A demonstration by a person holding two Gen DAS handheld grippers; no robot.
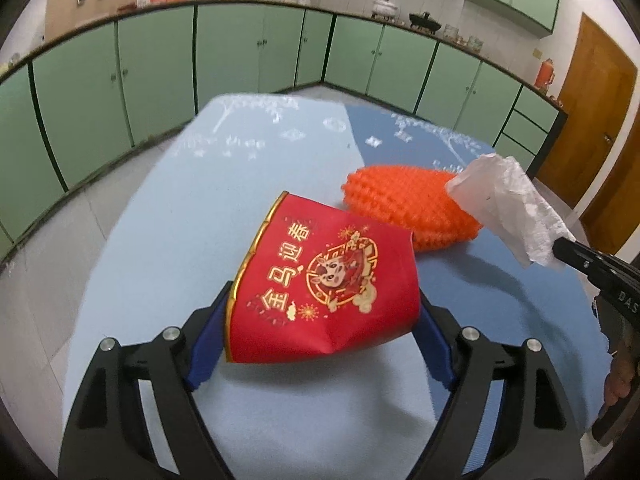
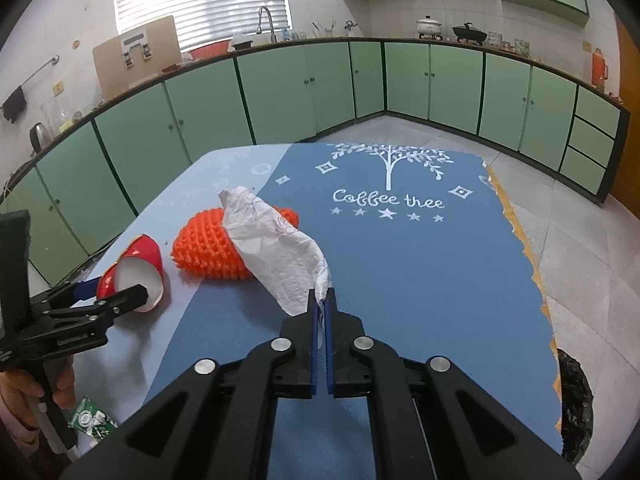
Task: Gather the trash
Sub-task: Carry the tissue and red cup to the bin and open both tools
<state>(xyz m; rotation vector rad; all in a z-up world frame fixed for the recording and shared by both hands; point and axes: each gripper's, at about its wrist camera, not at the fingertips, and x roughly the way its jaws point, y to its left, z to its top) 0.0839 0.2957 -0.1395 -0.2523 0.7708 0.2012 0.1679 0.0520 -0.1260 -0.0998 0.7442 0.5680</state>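
L gripper (image 1: pixel 320 312) clamps a squashed red paper cup (image 1: pixel 324 288) just over the lt-blue mat (image 1: pixel 160 220); R gripper (image 2: pixel 321 304) is pinched tight on a white tissue (image 2: pixel 276 248) hanging above the dk-blue "Coffee tree" mat (image 2: pixel 420 280). Orange foam net (image 2: pixel 208 248) lies on the table btwn them. Green cabinets (image 2: pixel 280 88) wrap the far walls; wood door (image 1: pixel 592 120) far right.

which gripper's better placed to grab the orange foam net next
Neither is free. The left gripper holds the red paper cup; the right gripper pinches the tissue directly over the net, so right is closer.
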